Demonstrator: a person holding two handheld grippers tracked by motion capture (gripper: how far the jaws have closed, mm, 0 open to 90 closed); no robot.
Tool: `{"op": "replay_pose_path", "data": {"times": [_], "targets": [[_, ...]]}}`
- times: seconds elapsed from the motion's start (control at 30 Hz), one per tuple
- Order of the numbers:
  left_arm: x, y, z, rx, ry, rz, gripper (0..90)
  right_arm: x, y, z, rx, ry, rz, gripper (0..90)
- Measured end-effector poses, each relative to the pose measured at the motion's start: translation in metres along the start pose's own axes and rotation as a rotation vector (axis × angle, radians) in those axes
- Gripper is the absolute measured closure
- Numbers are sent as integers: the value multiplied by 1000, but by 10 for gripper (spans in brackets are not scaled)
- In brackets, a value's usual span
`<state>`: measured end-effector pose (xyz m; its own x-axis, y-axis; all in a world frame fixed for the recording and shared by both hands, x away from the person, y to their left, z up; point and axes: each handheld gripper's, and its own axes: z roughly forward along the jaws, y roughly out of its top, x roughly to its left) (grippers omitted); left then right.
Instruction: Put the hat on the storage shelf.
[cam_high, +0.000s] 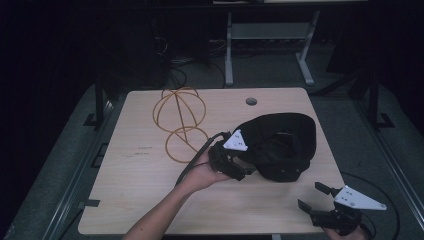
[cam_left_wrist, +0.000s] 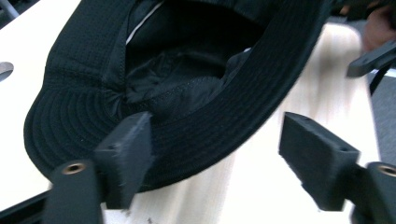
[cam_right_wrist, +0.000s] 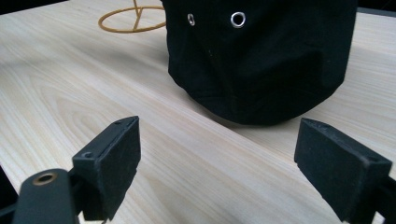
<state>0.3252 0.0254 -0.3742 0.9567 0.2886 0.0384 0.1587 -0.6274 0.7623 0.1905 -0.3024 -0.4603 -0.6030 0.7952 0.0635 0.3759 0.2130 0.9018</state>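
Note:
A black bucket hat (cam_high: 282, 145) lies on its side on the light wooden table (cam_high: 145, 175), right of the middle, with its opening turned toward my left gripper (cam_high: 245, 162). In the left gripper view the hat's brim (cam_left_wrist: 210, 135) runs across the gap of my left gripper (cam_left_wrist: 219, 135); the jaws stand wide apart and neither pad presses on the cloth. My right gripper (cam_high: 311, 196) rests near the table's front right corner, open and empty. In the right gripper view the hat's crown (cam_right_wrist: 261, 56), with two metal eyelets, sits ahead of the right gripper (cam_right_wrist: 217, 144), well clear of it.
A golden wire stand (cam_high: 181, 122) of hoops is at the back left of the table, its base ring (cam_right_wrist: 133, 16) behind the hat. A round cable hole (cam_high: 251, 101) lies near the far edge. Dark floor and a desk frame (cam_high: 270, 45) lie beyond.

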Motion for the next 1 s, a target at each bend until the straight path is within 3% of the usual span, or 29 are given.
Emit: {"op": "replay_pose_path", "data": {"times": [0.07,0.17,0.23,0.33,0.53,0.7,0.77,0.83,1.0], "targets": [[1,-1,7,37,6,26,373,-1,0,0,-4,-1,9,141],[3,-1,10,37,10,32,499,-1,0,1,2,2,13,141],[3,-1,10,19,6,29,537,-1,0,2,4,4,11,141],[0,0,7,4,4,59,690,-1,1,1,0,3,3,141],[-12,4,1,-27,-20,102,821,1,1,4,4,6,-11,141],[-21,6,-9,-81,-45,107,854,4,3,4,-4,0,-15,141],[-21,5,-16,-108,-72,84,856,6,5,4,-23,-1,-6,141],[-20,5,-18,-120,-76,79,856,6,6,5,-26,-2,-2,141],[-14,2,-33,-180,-103,22,857,11,12,13,-49,1,8,141]]}}
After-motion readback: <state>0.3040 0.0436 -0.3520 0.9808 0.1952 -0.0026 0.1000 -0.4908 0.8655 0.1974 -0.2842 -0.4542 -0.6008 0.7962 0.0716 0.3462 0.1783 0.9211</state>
